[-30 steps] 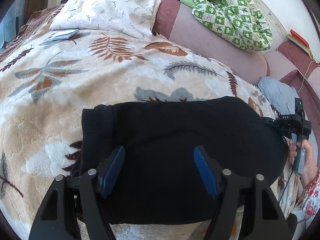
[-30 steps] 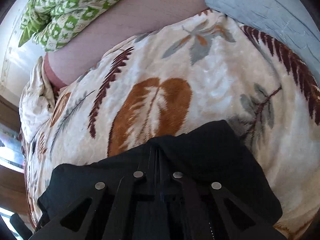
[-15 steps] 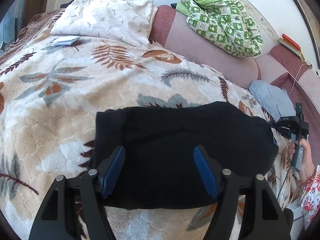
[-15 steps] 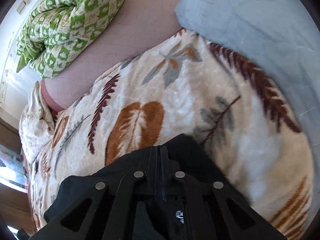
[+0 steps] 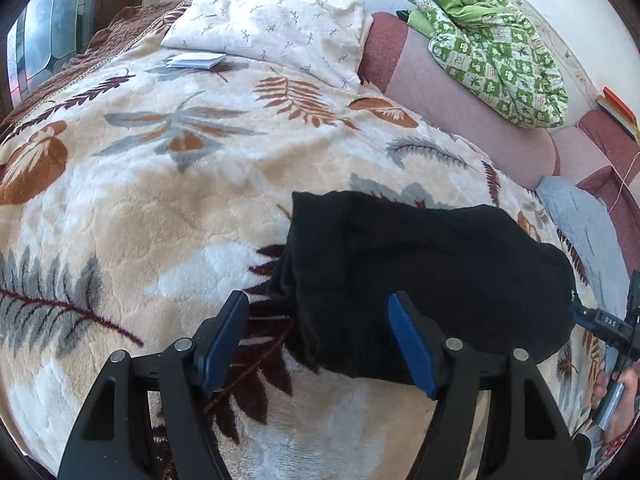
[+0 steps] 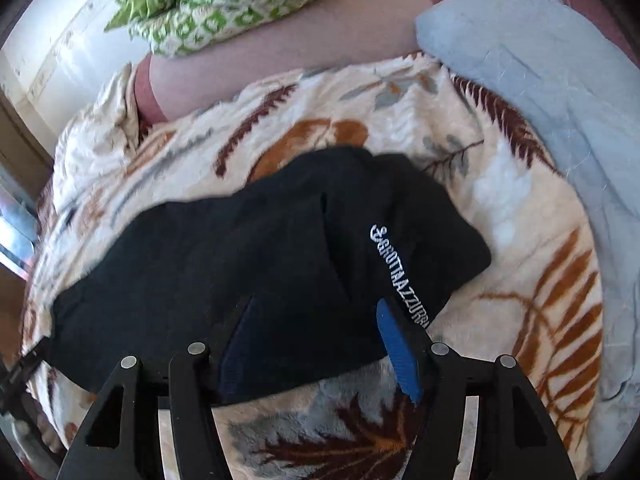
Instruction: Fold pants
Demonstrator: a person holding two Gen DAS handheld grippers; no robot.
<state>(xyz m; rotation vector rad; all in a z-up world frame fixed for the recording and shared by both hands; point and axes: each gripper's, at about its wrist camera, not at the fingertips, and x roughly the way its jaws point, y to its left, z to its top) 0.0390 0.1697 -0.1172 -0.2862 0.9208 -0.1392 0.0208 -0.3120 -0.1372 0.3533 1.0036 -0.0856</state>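
The black pants (image 5: 420,276) lie folded into a compact bundle on the leaf-patterned blanket (image 5: 160,200). In the right wrist view the pants (image 6: 248,264) show white lettering near their right edge. My left gripper (image 5: 318,340) is open and empty, just in front of the bundle's near left corner. My right gripper (image 6: 316,344) is open and empty, at the bundle's near edge. The right gripper also shows in the left wrist view (image 5: 612,324) at the far right, beside the pants' right end.
A white pillow (image 5: 272,28) and a small booklet (image 5: 196,60) lie at the blanket's far end. A green checked quilt (image 5: 496,40) sits on the pink sofa back (image 5: 460,108). A light blue cloth (image 6: 540,92) lies right of the pants.
My right gripper has opened and let go of the pants, pulling back from them. My left gripper has drawn back and left, so the bundle now sits further ahead and to the right.
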